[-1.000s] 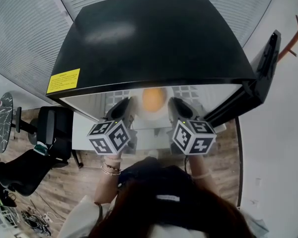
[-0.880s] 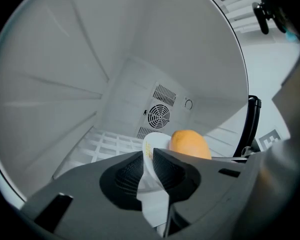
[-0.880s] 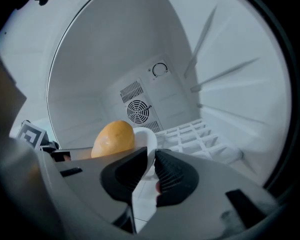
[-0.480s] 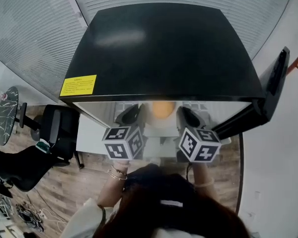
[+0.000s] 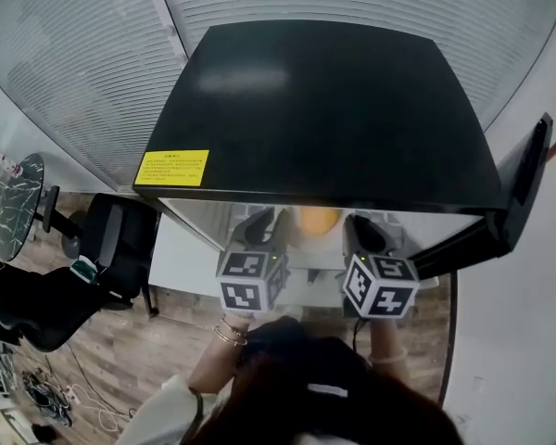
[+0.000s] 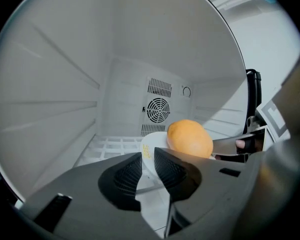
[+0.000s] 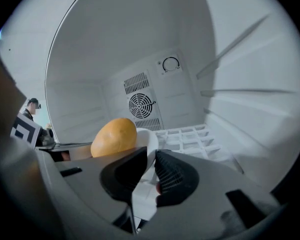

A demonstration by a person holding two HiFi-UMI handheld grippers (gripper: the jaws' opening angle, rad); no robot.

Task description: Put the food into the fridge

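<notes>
Left gripper view has the left gripper point(image 6: 147, 166) with jaws opening, loose around the rim of the white plate point(image 6: 151, 148). The round orange food point(image 6: 190, 138) sits on it at one o'clock, inside the fridge point(image 5: 324, 109). The right gripper point(image 7: 149, 171) pinches the plate's opposite rim, with the food at eleven o'clock.

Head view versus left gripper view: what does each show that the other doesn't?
Only the head view: the black fridge top with its yellow sticker, the open door, and the office chair. Only the left gripper view: the fan grille on the back wall, the wire shelf, and the left gripper's jaws opening with the white plate's rim between them. Both: the orange food, with the right gripper beside it.
</notes>
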